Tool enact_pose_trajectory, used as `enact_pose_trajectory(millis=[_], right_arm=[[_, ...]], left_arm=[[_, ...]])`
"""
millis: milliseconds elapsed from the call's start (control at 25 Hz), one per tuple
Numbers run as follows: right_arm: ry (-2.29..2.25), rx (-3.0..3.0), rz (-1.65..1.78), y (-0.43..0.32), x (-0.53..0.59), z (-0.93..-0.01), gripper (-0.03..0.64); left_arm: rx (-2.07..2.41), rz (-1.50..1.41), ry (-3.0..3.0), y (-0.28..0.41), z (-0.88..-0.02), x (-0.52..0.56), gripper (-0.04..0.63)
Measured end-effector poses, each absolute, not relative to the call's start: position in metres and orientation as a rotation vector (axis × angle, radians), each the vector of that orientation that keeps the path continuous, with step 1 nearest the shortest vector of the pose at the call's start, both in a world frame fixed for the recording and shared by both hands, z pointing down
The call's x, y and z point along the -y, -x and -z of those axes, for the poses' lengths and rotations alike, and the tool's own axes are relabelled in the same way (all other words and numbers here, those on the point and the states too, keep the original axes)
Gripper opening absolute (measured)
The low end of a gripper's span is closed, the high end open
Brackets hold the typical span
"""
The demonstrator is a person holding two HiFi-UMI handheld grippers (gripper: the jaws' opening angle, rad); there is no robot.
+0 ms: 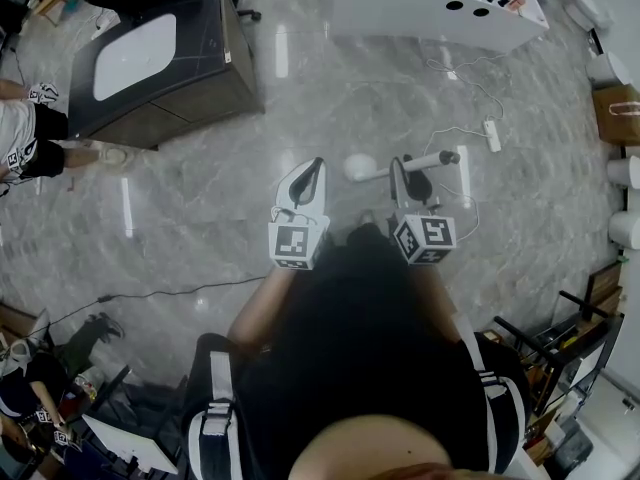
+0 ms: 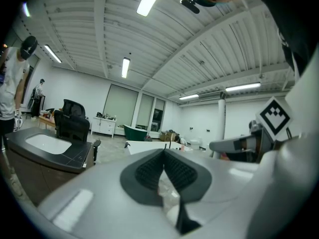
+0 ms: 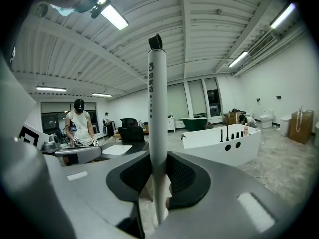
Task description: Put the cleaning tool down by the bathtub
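The cleaning tool (image 1: 437,158) is a white pole with a round white head, held level above the floor in the head view. My right gripper (image 1: 408,168) is shut on its handle. In the right gripper view the pole (image 3: 157,118) stands up between the dark pads (image 3: 187,176), which press on it from both sides. My left gripper (image 1: 318,166) hovers beside it on the left, shut with nothing in it; its jaws meet at the tip (image 2: 163,152). The white bathtub (image 1: 440,8) stands farther ahead, across the floor, and shows also in the right gripper view (image 3: 224,143).
A dark vanity cabinet with a white basin (image 1: 160,58) stands ahead to the left, with a person (image 1: 25,133) beside it. A power strip and cable (image 1: 492,135) lie on the marble floor ahead to the right. Toilets (image 1: 625,173) and shelving line the right edge.
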State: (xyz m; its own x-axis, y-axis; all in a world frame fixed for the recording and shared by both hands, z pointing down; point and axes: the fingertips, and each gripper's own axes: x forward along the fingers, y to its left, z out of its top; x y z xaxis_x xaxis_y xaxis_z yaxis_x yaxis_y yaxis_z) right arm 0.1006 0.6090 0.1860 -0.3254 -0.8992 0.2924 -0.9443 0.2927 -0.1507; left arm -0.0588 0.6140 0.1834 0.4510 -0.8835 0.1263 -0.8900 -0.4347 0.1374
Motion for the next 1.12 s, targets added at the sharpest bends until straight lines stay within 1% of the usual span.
enact_pose_trajectory(millis=[360, 800, 1120], right_arm=[[-1.774, 2.372, -0.436, -0.085, -0.619, -0.185, 0.092], [-1.757, 2.374, -0.445, -0.086, -0.605, -0.196, 0.092], [-1.747, 2.383, -0.435, -0.093, -0.569, -0.203, 0.092]], left_arm=[[1.517, -0.040, -2.526, 0.080, -0.189, -0.624, 0.009], [1.530, -0.055, -2.512, 0.078, -0.196, -0.612, 0.009], [1.551, -0.053, -2.519, 0.070, -0.197, -0.578, 0.011]])
